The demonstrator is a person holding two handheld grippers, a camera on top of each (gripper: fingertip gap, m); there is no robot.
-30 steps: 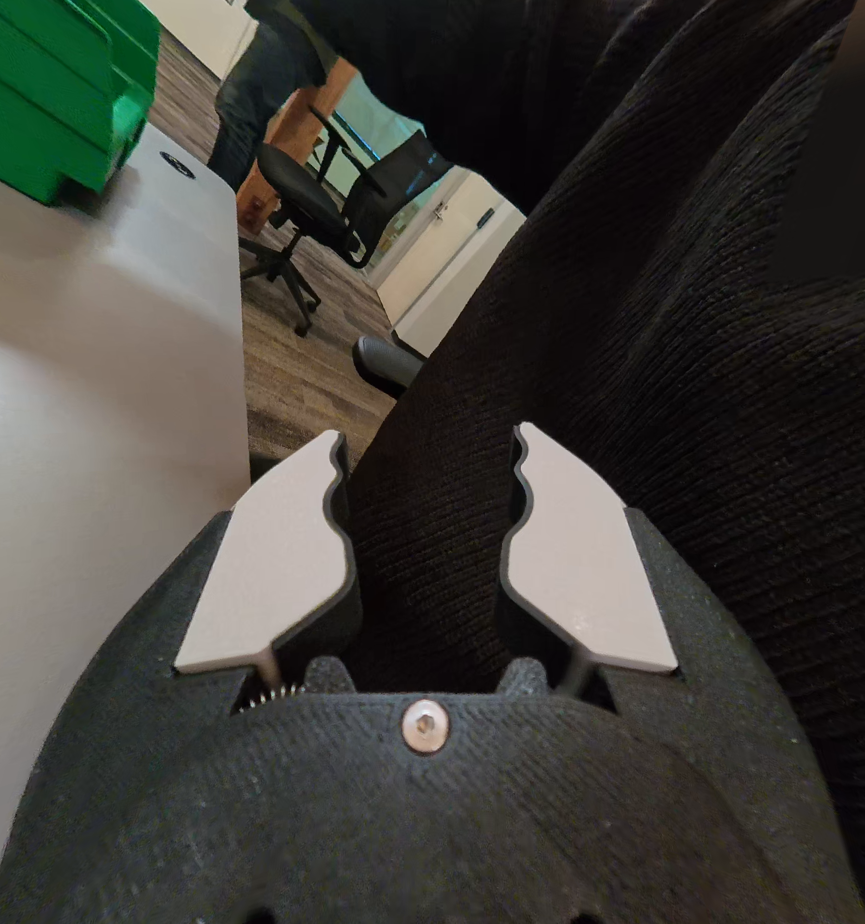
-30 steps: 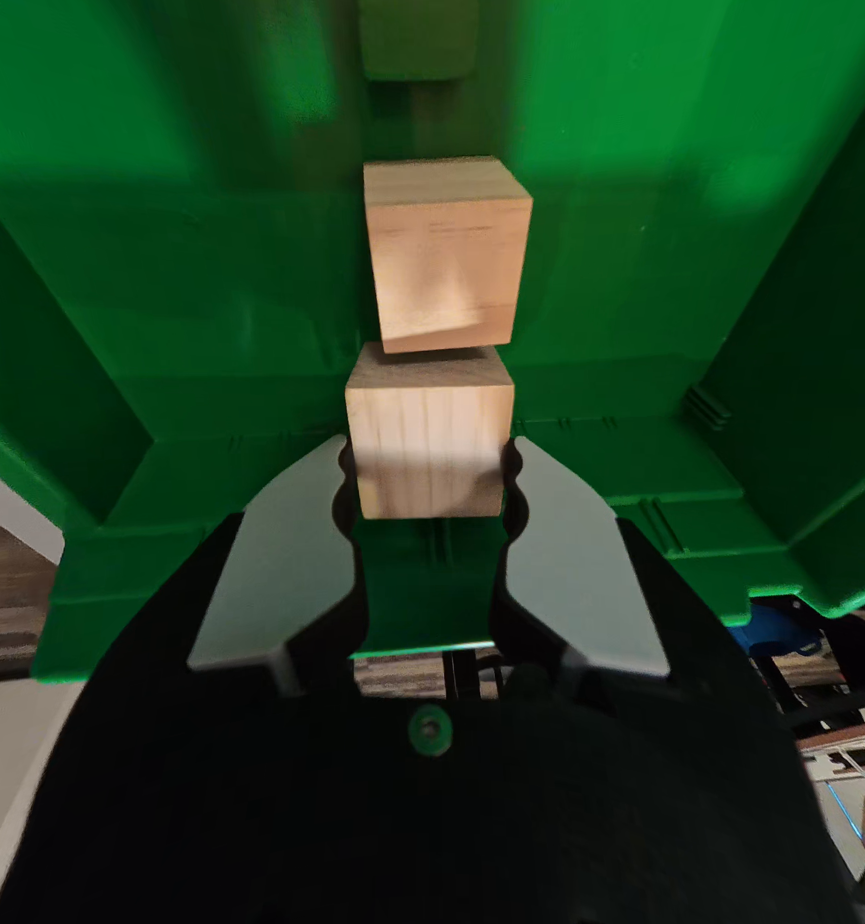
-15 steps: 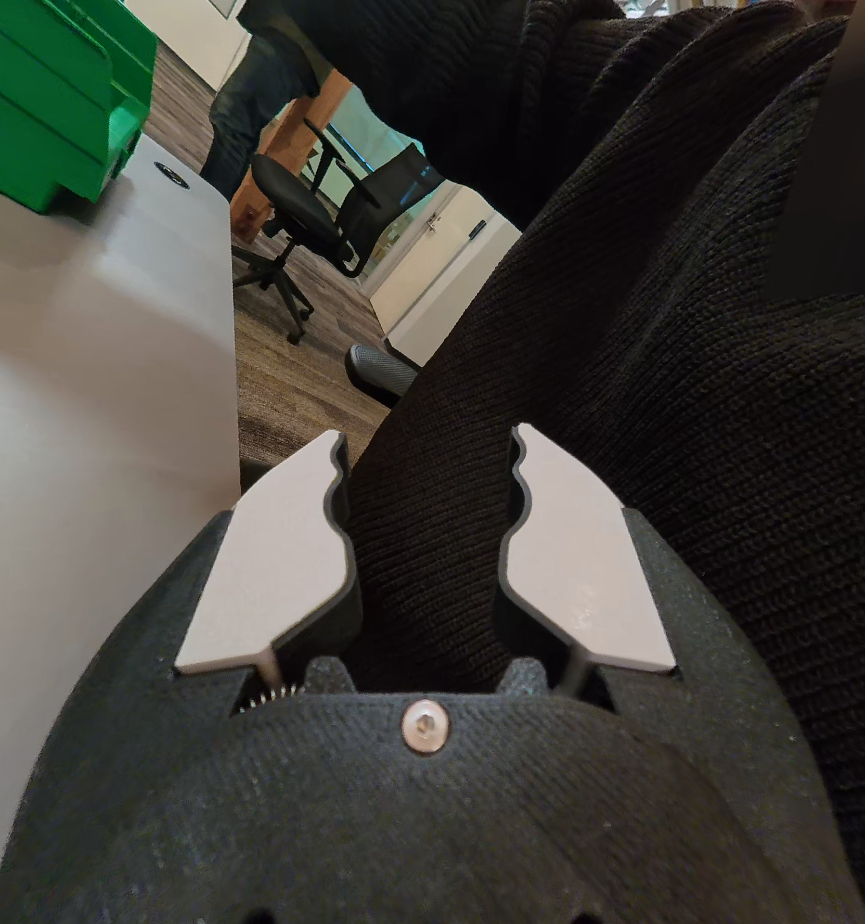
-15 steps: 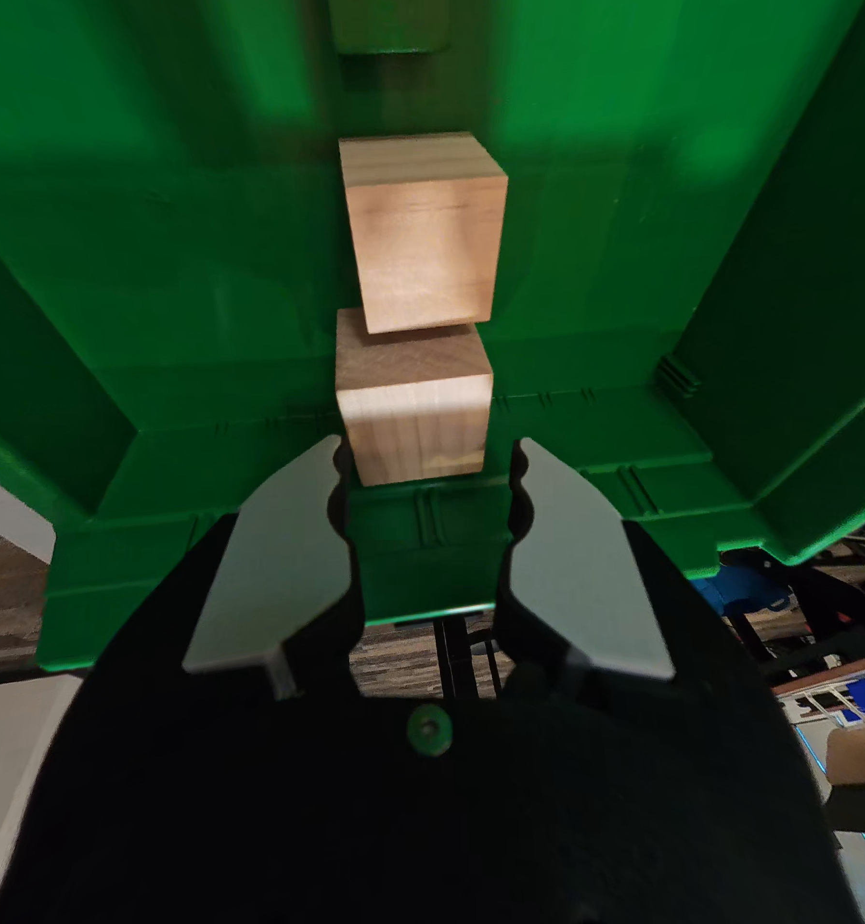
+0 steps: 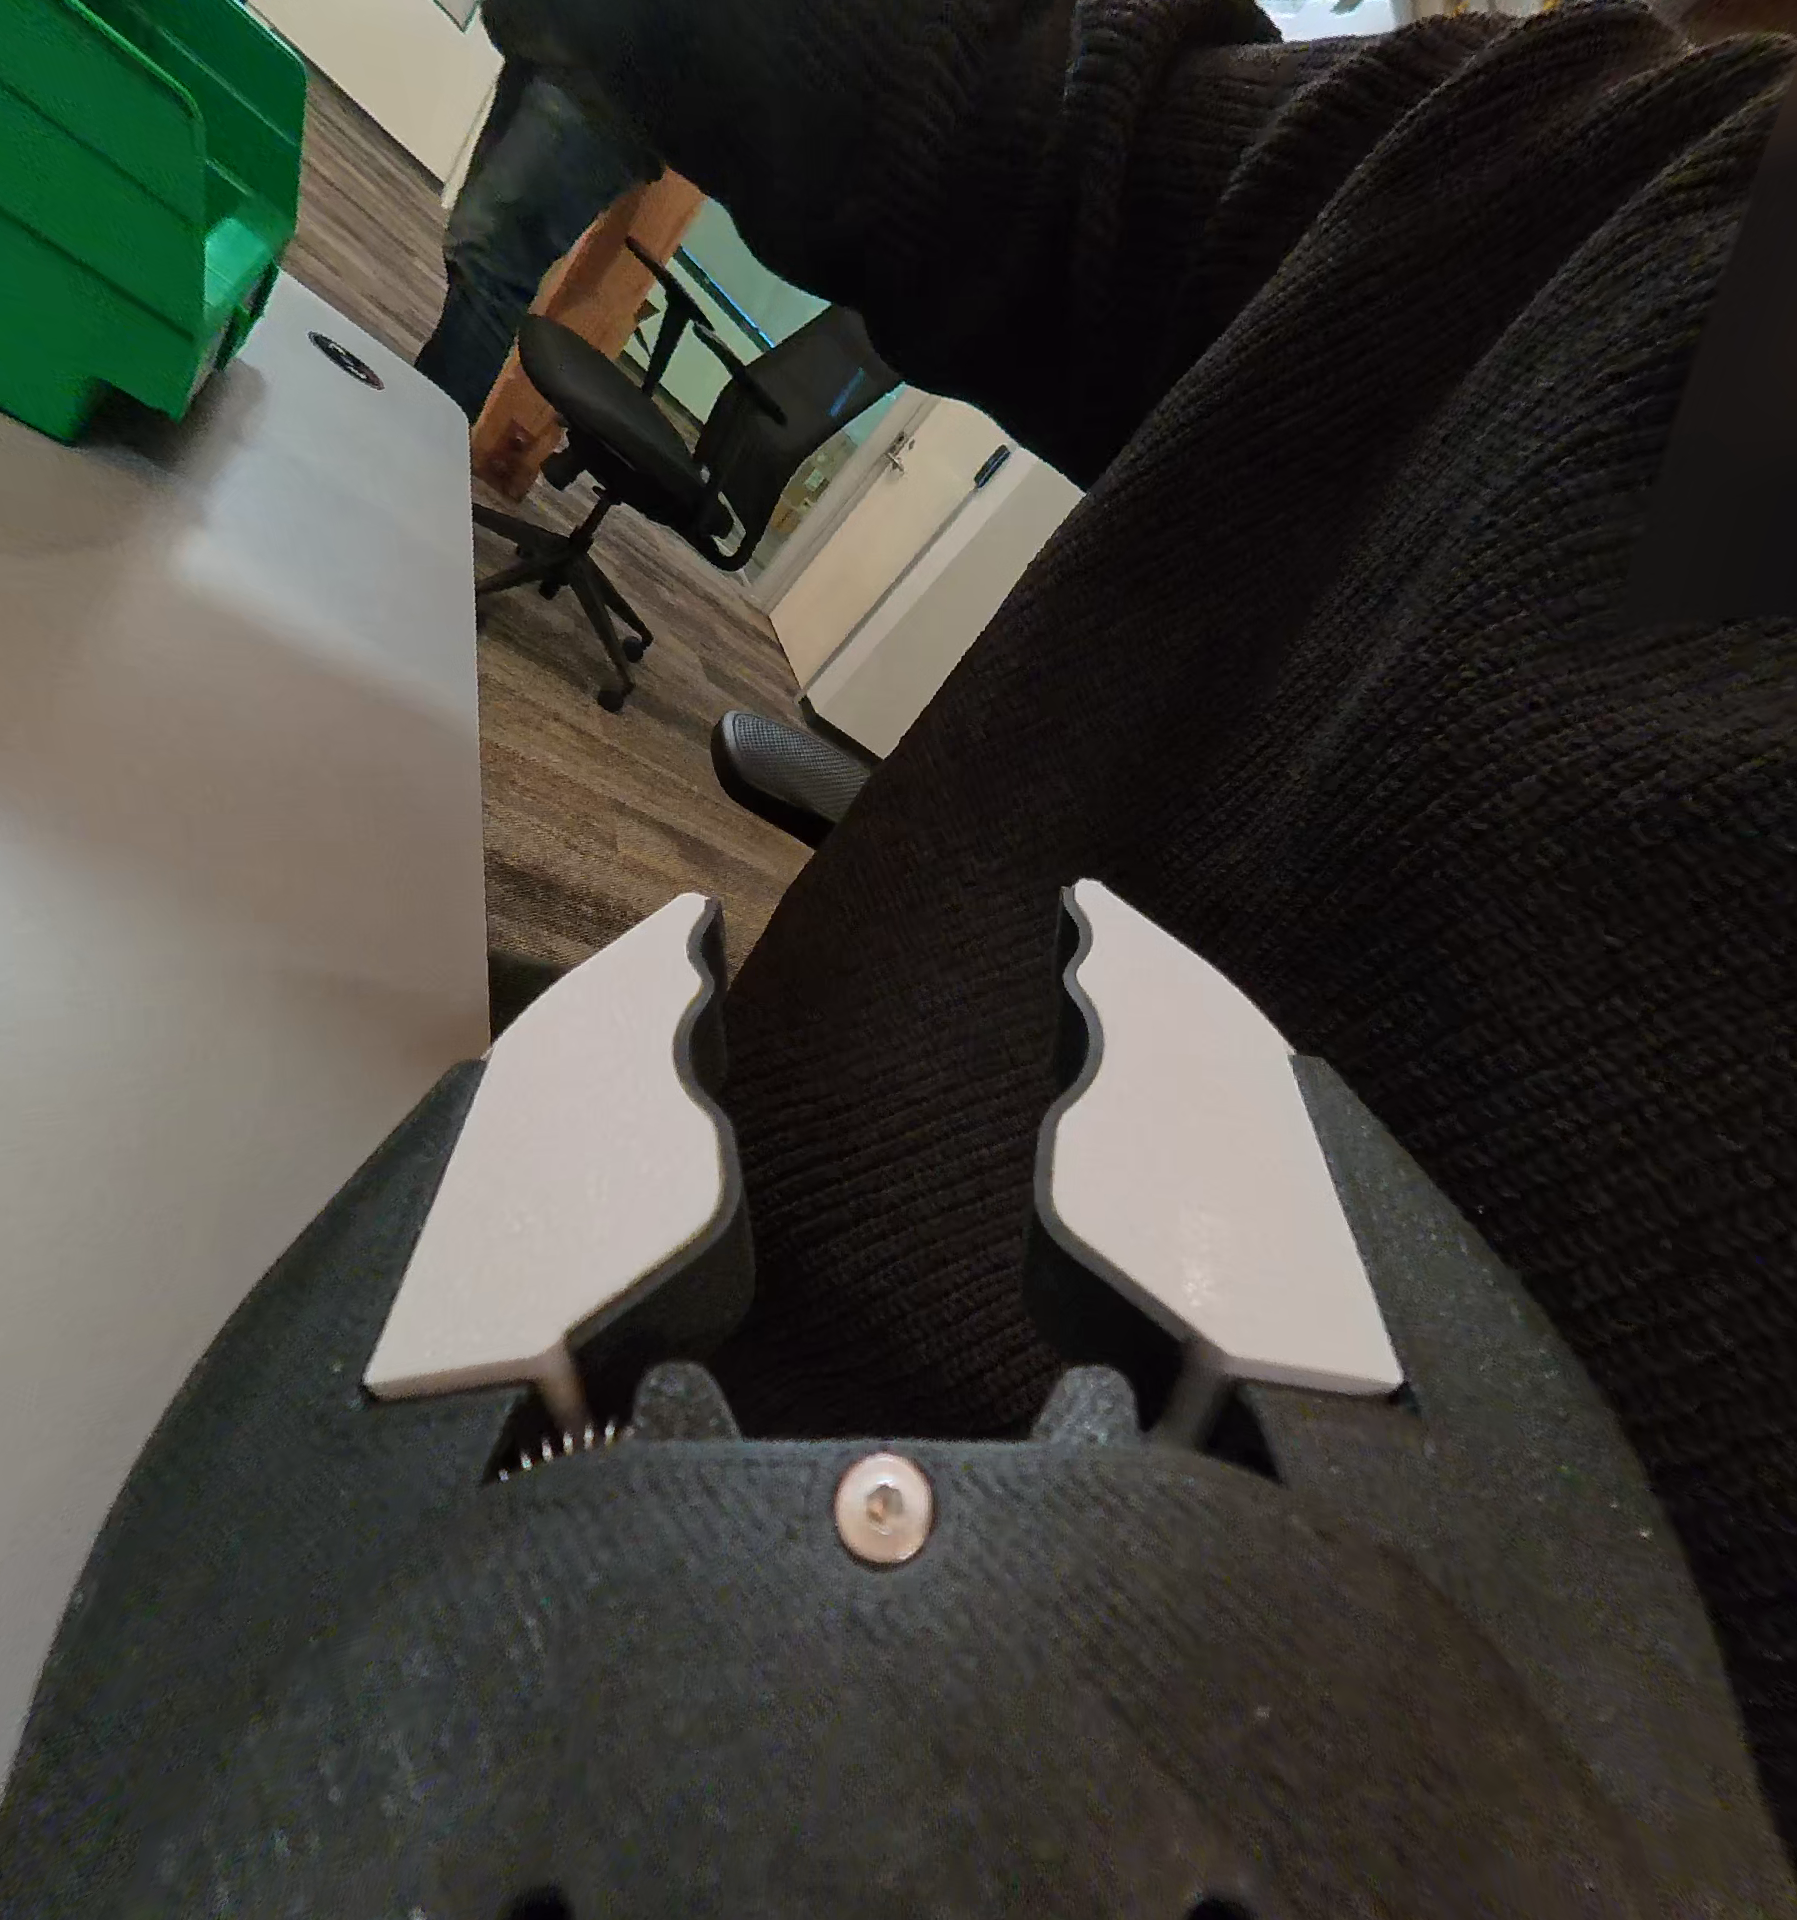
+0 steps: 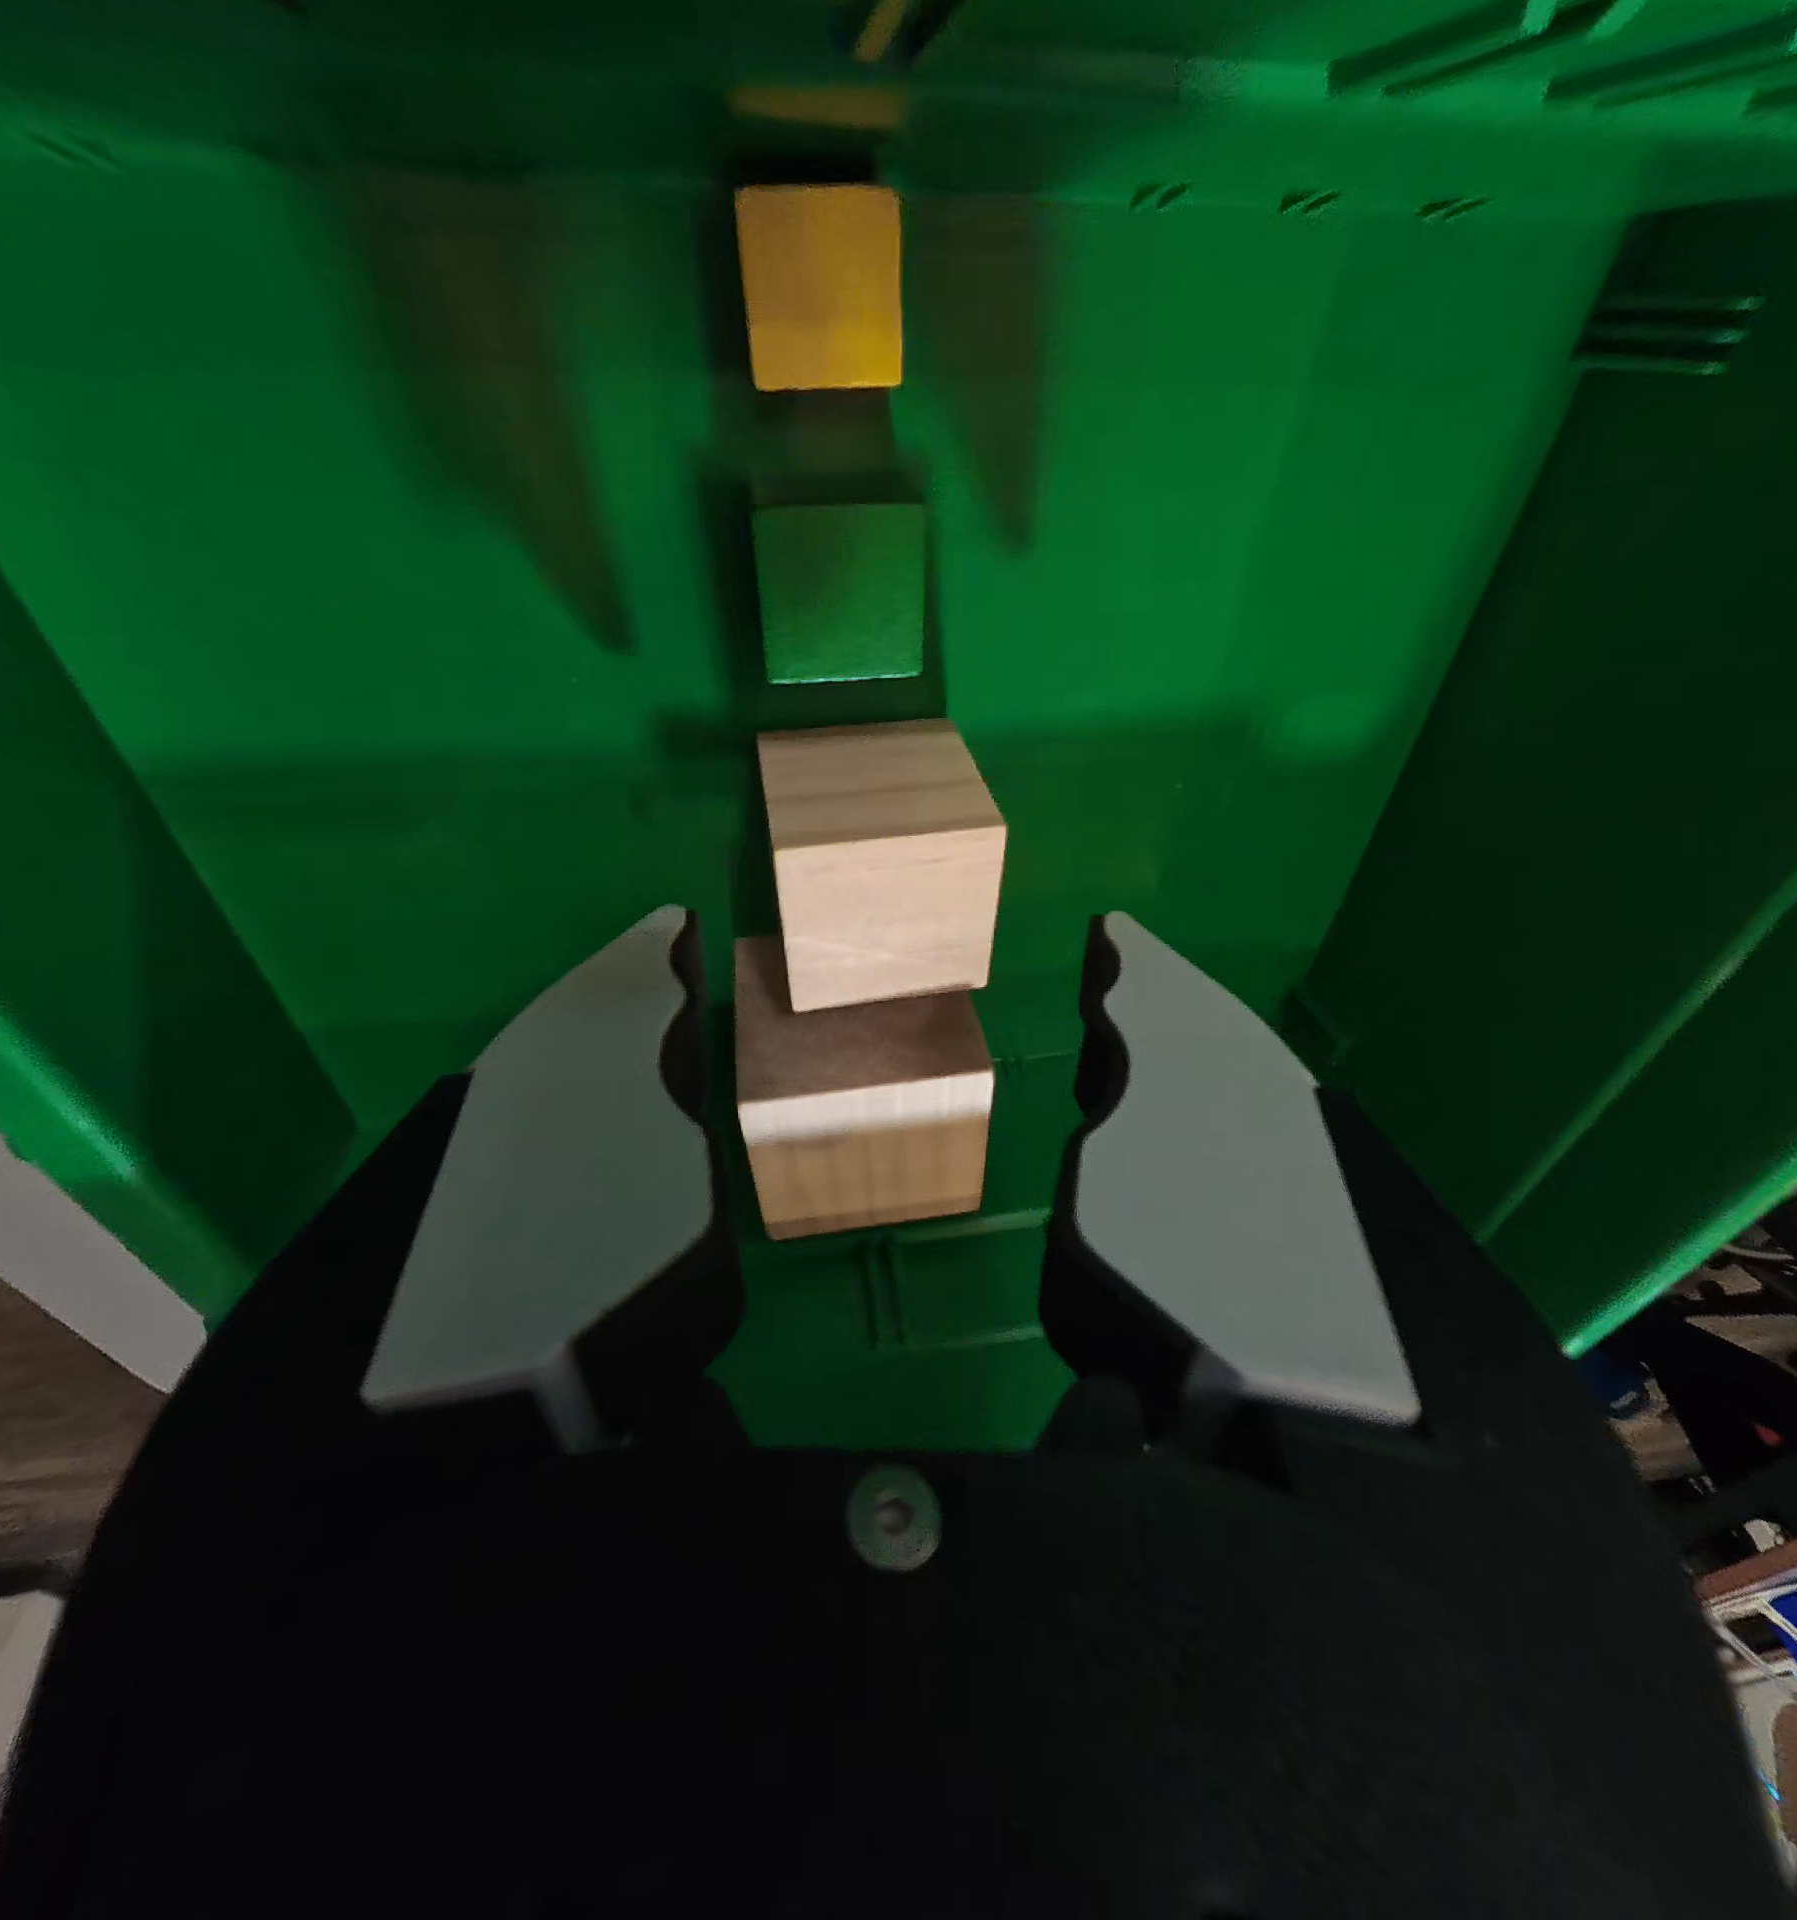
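In the right wrist view a row of cubes lies inside a green bin (image 6: 354, 623): a yellow cube (image 6: 819, 291) farthest, a green cube (image 6: 840, 592), a wooden cube (image 6: 889, 883), and a nearer wooden cube (image 6: 863, 1143). My right gripper (image 6: 889, 925) is open. The nearer wooden cube sits between its fingers with a gap on each side. My left gripper (image 5: 889, 914) is open and empty, held close against a black knit garment (image 5: 1393, 727) beside a white table (image 5: 198, 675).
In the left wrist view the green bin (image 5: 73, 239) stands at the table's far end. A black office chair (image 5: 645, 436) and a person's legs (image 5: 520, 187) are on the wood-look floor beyond the table edge. Clutter shows at the lower right of the right wrist view.
My right gripper has let go of the nearer wooden cube and opened. The view now takes in the green and yellow cubes farther back. The left gripper has barely shifted.
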